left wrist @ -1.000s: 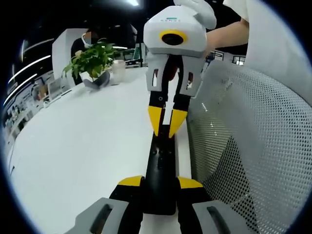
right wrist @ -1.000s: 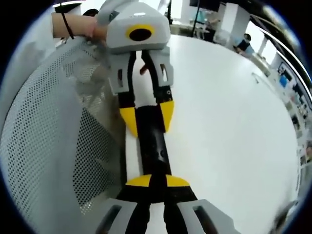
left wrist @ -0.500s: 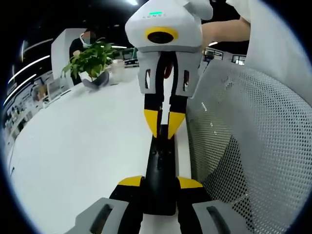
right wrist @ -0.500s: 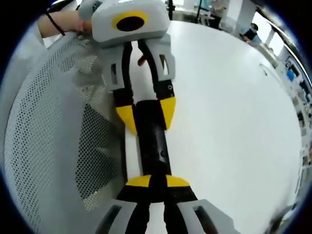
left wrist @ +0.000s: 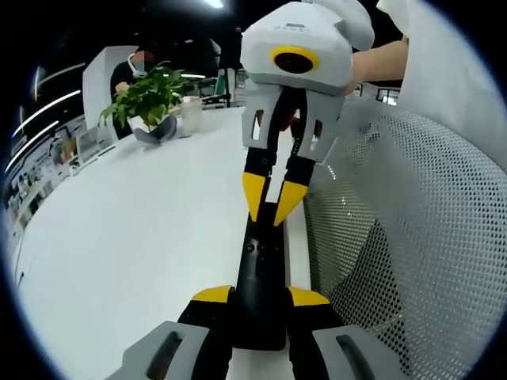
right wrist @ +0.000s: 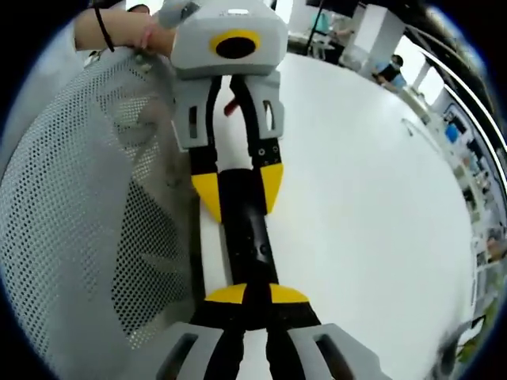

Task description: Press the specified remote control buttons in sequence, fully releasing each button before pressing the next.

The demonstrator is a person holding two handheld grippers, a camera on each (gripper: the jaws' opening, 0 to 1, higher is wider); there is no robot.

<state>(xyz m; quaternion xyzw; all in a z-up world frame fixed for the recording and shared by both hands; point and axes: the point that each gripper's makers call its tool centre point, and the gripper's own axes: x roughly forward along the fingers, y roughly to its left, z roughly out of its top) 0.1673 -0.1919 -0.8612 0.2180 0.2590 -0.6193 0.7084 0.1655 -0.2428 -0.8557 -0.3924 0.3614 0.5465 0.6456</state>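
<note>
Left gripper view: the left gripper [left wrist: 260, 294] is clamped on the near end of a black remote control [left wrist: 261, 273], one yellow-tipped finger [left wrist: 212, 295] pressed to each long side; the remote lies on the white table [left wrist: 135, 237] close to its edge, beside a white mesh chair back [left wrist: 396, 229]. The right gripper [left wrist: 271, 204] comes in from the far side, its yellow tips nearly together and pointed down at the remote's far end; contact cannot be confirmed. A potted plant [left wrist: 150, 99] stands far back. Right gripper view: the right gripper [right wrist: 247, 294] sits over one end of the remote with its fingers drawn almost together, and the left gripper holds the opposite end
</note>
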